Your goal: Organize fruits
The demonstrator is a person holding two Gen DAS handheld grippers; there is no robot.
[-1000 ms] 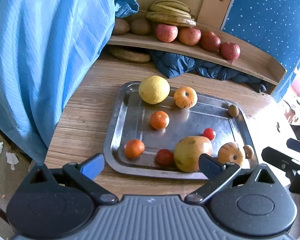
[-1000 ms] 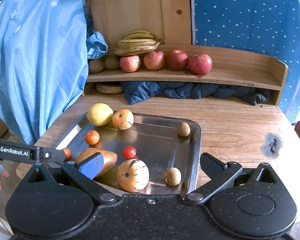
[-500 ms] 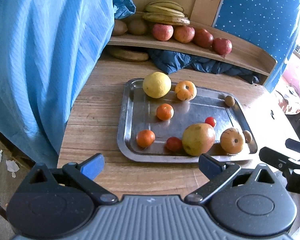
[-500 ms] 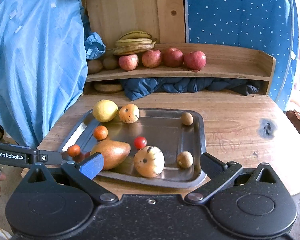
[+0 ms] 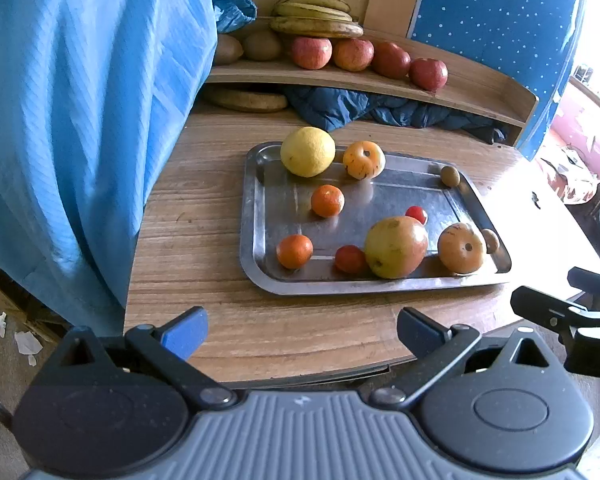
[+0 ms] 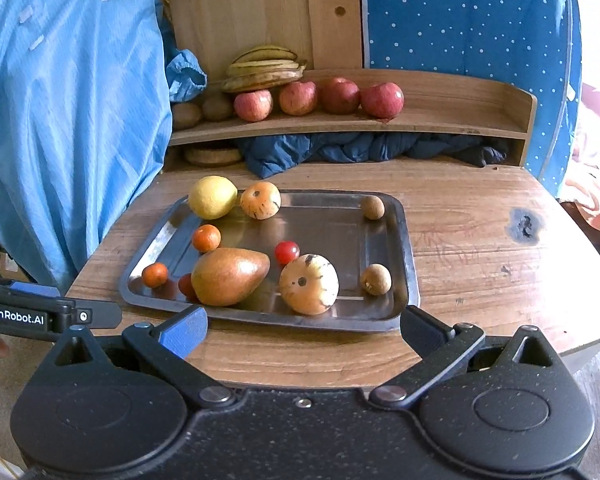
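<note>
**Grippers.** Left gripper [image 5: 302,330]: jaws spread wide, nothing between them, held off the near edge of the bench [image 5: 204,208], short of the tray. Right gripper [image 6: 303,332]: likewise wide apart and empty, its fingers just at the tray's near rim.

**Step in hand (judgement).** Both grippers stand back from the fruit, which fits either a sorting under way or one just ended; the pictures do not settle which. For any pick here, round fruit wants a grip across its widest part, taken from above. The mango [image 5: 396,246] is nearly touched by a tomato, so fingers should enter on its free sides. Small fruit by the rim may roll on the smooth metal.

**Container 1: steel tray [image 5: 250,208], on the bench.** Contents, loose and mixed:
- lemon [image 5: 308,151], far left corner
- two speckled orange fruits [image 5: 364,159], one far beside the lemon, one near right
- two mandarins [image 5: 327,200], left side
- mango, near middle
- two cherry tomatoes [image 5: 350,259], either side of the mango
- two small brown fruits [image 6: 375,278], along the right side

**Container 2: wooden shelf [image 6: 440,120], behind the bench.** Contents, grouped by kind:
- bananas [image 6: 266,68], stacked at left
- four apples [image 6: 382,99], in a row
- brown oval fruits [image 6: 186,115], far left, kind unclear
</note>
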